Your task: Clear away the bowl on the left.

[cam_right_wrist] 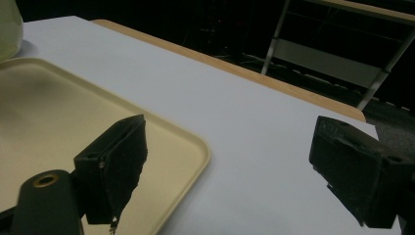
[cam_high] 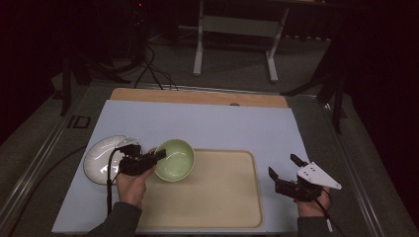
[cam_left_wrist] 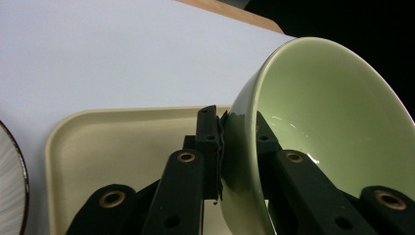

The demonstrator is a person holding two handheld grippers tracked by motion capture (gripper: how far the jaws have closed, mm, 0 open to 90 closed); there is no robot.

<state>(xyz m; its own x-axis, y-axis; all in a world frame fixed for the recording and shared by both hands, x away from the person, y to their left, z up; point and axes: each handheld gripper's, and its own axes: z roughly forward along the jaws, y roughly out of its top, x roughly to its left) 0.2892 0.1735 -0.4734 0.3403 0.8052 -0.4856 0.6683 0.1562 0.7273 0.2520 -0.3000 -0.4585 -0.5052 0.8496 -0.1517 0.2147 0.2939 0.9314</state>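
Note:
A pale green bowl (cam_high: 175,159) hangs tilted over the left end of the beige tray (cam_high: 217,197). My left gripper (cam_high: 157,157) is shut on its rim, one jaw inside and one outside, as the left gripper view shows on the green bowl (cam_left_wrist: 318,127). The bowl looks empty. My right gripper (cam_high: 286,168) stands open beside the tray's right edge, its jaws wide apart over the pale blue mat; nothing is between them. In the right gripper view the right gripper (cam_right_wrist: 230,171) frames the tray's corner (cam_right_wrist: 195,147).
A white plate with a dark rim (cam_high: 101,158) lies on the mat left of the tray, just behind my left hand. The pale blue mat (cam_high: 212,126) covers the table, with a wooden strip (cam_high: 197,97) along its far edge. A frame and cables stand on the floor beyond.

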